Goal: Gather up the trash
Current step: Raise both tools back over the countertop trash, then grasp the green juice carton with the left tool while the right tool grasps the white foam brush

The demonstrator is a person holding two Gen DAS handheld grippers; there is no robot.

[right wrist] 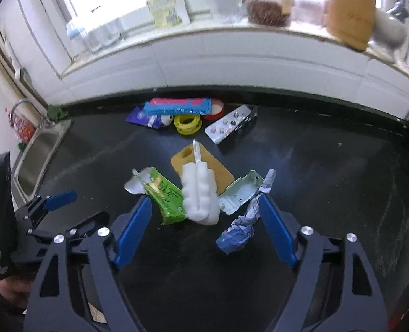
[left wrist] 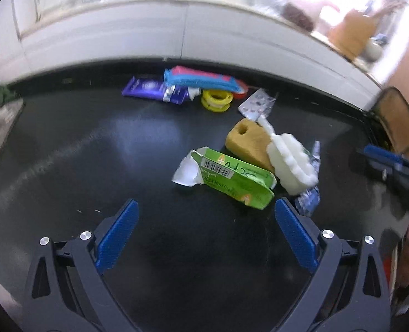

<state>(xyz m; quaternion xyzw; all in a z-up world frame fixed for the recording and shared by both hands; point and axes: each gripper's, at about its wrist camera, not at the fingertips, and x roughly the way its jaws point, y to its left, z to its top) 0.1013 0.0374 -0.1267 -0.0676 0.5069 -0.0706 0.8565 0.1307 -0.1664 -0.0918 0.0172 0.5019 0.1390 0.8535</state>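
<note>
Trash lies in a heap on the black counter (right wrist: 328,171). It holds a torn green carton (left wrist: 232,178) (right wrist: 167,197), a white foam brush (left wrist: 290,163) (right wrist: 200,202), a yellow sponge (left wrist: 246,141) (right wrist: 221,175), a pale green box (right wrist: 240,191) and a crumpled blue wrapper (left wrist: 308,202) (right wrist: 237,232). My left gripper (left wrist: 206,202) is open just short of the carton, nothing between its pads. My right gripper (right wrist: 204,197) is open too, its fingers flanking the carton's end, the brush and the wrapper without pressing on them.
Against the back wall lie a purple wrapper (right wrist: 142,117), a blue and pink pack (right wrist: 177,105), a yellow tape ring (right wrist: 188,123), a red lid (right wrist: 217,110) and a blister pack (right wrist: 229,126). A steel sink (right wrist: 36,155) is at the left. Bottles and jars crowd the window sill (right wrist: 204,27).
</note>
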